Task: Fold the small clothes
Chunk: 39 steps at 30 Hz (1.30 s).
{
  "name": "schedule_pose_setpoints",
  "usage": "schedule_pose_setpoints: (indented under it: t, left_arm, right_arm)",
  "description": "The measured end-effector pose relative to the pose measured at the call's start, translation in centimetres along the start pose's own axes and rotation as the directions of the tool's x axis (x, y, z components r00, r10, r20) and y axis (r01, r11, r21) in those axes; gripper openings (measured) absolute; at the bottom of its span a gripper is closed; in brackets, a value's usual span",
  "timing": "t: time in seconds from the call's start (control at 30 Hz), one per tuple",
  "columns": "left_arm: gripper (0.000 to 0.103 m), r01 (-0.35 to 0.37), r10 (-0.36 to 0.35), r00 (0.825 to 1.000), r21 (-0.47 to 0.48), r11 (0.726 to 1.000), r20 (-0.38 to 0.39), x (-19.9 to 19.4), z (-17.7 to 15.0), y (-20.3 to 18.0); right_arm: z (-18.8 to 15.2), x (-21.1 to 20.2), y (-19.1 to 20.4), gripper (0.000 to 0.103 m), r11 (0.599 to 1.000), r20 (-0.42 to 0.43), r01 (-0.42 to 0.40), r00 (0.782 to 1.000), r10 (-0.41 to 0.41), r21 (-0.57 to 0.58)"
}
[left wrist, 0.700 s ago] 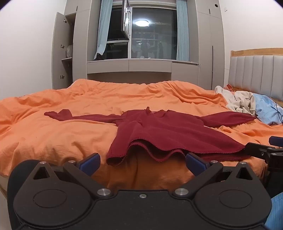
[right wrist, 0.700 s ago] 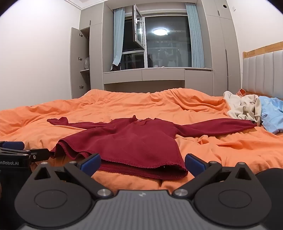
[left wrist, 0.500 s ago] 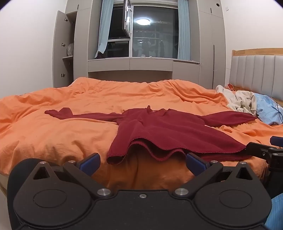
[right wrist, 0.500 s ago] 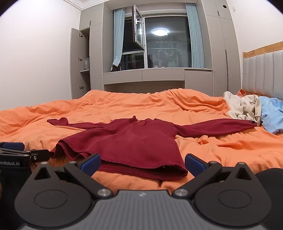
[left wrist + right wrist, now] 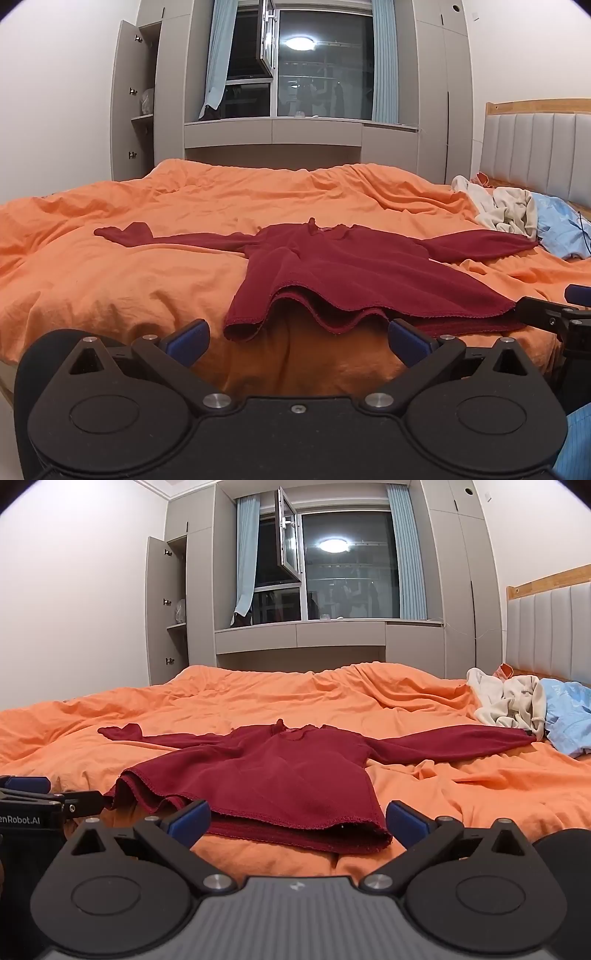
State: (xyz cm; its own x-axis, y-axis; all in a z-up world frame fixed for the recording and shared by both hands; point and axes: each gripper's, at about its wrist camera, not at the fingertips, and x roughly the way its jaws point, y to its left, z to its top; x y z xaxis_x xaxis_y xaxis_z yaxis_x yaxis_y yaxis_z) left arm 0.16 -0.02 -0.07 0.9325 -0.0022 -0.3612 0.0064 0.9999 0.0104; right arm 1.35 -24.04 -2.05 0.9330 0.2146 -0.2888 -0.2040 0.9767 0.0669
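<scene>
Dark red long-sleeved knit top [image 5: 332, 269], spread flat with sleeves laid out on the orange duvet-covered bed [image 5: 110, 288], hem nearest both tongs, left [image 5: 297, 338] and right [image 5: 297, 818], each held spread and empty, presumably for a hem grasp.

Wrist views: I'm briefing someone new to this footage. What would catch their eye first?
A dark red long-sleeved top lies spread flat, sleeves out, on the orange bedcover. Both the left gripper and the right gripper sit open at its near hem. A heap of pale clothes lies near the headboard.
</scene>
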Motion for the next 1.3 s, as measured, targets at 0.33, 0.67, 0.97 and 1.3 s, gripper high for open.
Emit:
schedule_pose_setpoints:
  t: [0.33, 0.67, 0.97, 1.3]
  left_arm:
    - [0.102, -0.002, 0.002, 1.0, -0.005, 1.0, -0.002, 0.0, 0.1, -0.1]
    - [0.102, 0.001, -0.001, 1.0, -0.007, 1.0, -0.007, 0.7, -0.2, -0.4]
    - [0.102, -0.002, 0.002, 1.0, -0.008, 1.0, -0.01, 0.8, -0.6, 0.2]
    - [0.102, -0.011, 0.01, 1.0, -0.011, 1.0, -0.02, 1.1, -1.0, 0.2]
  right_arm:
    - [0.0, 0.1, 0.3, 0.103, 1.0, -0.001, 0.001, 1.0, -0.001, -0.003]
    - [-0.2, 0.2, 0.5, 0.103, 1.0, -0.004, 0.0, 1.0, 0.0, -0.003]
    - [-0.2, 0.2, 0.4, 0.103, 1.0, -0.006, -0.001, 1.0, 0.001, -0.004]
    - [-0.5, 0.4, 0.2, 0.103, 1.0, -0.018, -0.002, 1.0, 0.002, 0.005]
